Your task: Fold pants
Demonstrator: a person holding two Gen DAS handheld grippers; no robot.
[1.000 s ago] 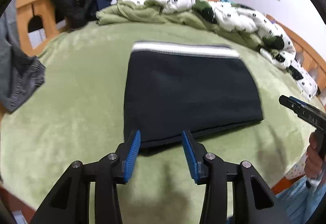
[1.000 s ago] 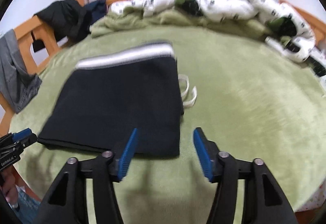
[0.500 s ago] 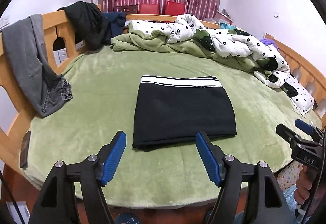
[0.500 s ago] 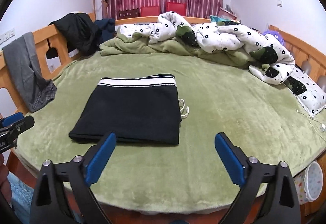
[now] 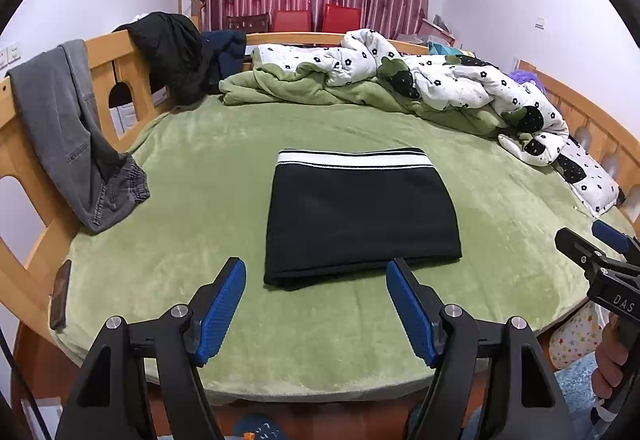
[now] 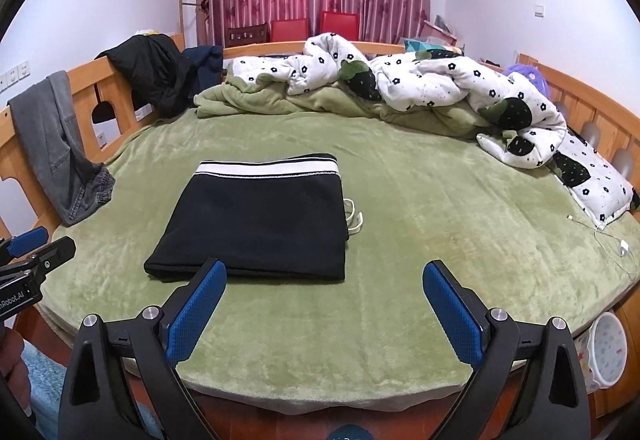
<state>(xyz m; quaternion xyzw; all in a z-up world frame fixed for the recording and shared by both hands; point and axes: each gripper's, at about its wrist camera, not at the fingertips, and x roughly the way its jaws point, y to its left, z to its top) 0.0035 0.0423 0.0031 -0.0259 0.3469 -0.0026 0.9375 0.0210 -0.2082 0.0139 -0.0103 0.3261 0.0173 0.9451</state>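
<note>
Folded pants [image 5: 360, 216] — waistband far, crosswise

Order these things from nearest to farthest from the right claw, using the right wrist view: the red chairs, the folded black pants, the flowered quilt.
Seen from the right claw:
1. The folded black pants, just ahead, slightly left, on the green blanket.
2. The flowered quilt, bunched along the far side of the bed.
3. The red chairs, beyond the bed, before the curtains.

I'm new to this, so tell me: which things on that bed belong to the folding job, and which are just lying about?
Job:
- black pants, folded
- left gripper, open
- right gripper, open

Lying about:
- grey jeans on the rail
- black jacket
- quilt
- cable
</note>
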